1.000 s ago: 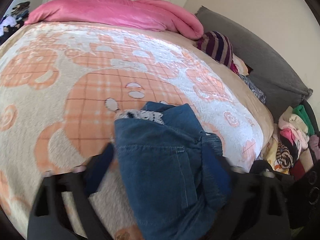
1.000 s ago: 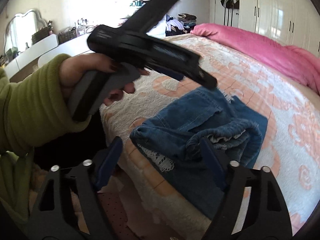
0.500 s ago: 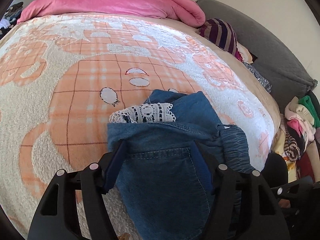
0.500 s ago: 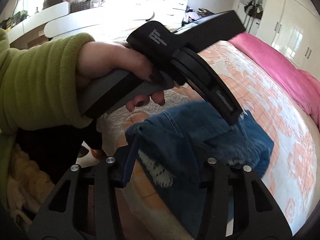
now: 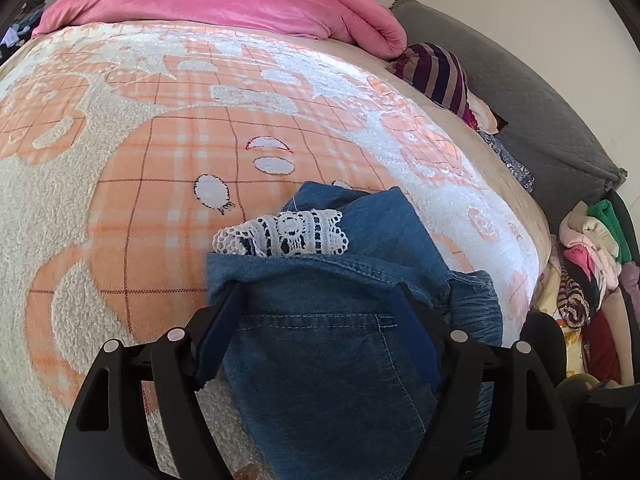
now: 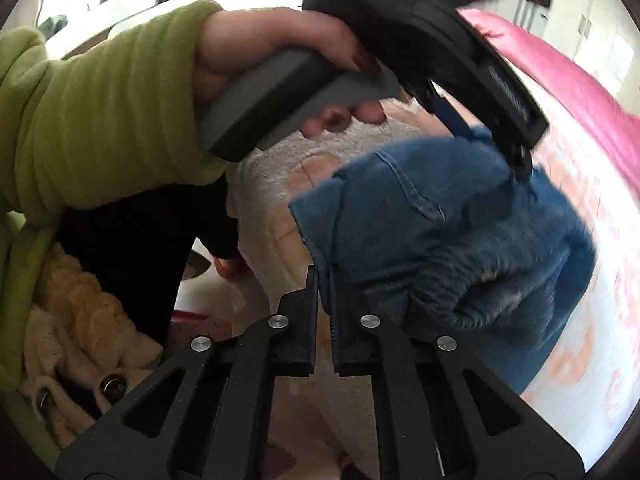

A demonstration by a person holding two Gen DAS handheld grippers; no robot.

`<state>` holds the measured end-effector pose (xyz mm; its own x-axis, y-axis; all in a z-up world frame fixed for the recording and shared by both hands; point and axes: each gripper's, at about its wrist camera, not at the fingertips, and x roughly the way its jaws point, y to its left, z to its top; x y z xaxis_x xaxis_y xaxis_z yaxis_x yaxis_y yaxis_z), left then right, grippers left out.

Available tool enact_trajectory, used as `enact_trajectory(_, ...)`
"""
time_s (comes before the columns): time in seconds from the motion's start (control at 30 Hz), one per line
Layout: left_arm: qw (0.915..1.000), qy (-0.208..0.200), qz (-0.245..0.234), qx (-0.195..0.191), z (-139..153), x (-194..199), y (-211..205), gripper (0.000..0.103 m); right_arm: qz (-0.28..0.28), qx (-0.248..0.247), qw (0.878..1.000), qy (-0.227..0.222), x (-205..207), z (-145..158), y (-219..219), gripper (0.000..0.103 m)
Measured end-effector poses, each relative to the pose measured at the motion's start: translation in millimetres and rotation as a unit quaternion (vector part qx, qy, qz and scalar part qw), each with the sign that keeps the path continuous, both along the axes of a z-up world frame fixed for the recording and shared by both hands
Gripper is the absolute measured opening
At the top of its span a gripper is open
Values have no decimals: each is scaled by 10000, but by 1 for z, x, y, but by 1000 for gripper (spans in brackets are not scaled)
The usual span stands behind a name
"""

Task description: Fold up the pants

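Note:
The blue denim pants [image 5: 332,332] lie folded in a bundle on the orange and white blanket [image 5: 140,160], near the bed's edge, with white lace trim [image 5: 284,236] showing at the top. My left gripper [image 5: 320,304] is open, its fingers straddling the pants over the back pocket. In the right wrist view the pants [image 6: 452,236] show as a blurred blue heap. My right gripper [image 6: 323,280] is shut on the pants' near edge. The left gripper's body [image 6: 448,44] hangs over them, held by a hand in a green sleeve.
A pink duvet [image 5: 224,4] lies along the bed's far side. A striped garment [image 5: 436,76] and a grey headboard cushion [image 5: 520,96] are at the right. A pile of clothes [image 5: 588,264] sits beside the bed. The bed edge drops off just below the pants.
My right gripper has closed from wide open onto the pants' near edge. My left gripper has narrowed and lowered onto the pants. The lace trim has come into view.

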<state>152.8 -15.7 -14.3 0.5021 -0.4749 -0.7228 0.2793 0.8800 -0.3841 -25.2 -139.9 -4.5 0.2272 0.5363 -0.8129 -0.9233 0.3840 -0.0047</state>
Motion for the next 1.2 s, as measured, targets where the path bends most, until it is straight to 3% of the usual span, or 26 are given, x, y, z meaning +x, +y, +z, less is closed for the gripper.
enact_trajectory(0.17,10000,-2,-1,-98,0,-1,3,75,18,420,9991,-29,-3,33,-6,11)
enact_trajectory(0.37,10000,-38,-5,-66,1,-3,4,75,312,775,9963,-219,-6,62,12,11)
enact_trajectory(0.5,10000,-61,-27,-28,1,-5,3,75,271,421,9981,-365,3,47,33,11)
enact_trajectory(0.73,10000,-73,-42,-21,0,-5,3,77,-129,358,9981,482,28,7,22,13)
enact_trajectory(0.87,9999,-86,-65,-15,0,-5,1,79,-54,512,9961,720,29,5,19,28)
enact_trajectory(1.07,9999,-138,-24,-20,2,-6,2,79,89,527,9964,663,12,11,22,40)
enact_trajectory(1.2,9996,-252,127,20,10,-12,7,84,-54,906,9944,550,15,31,-5,49)
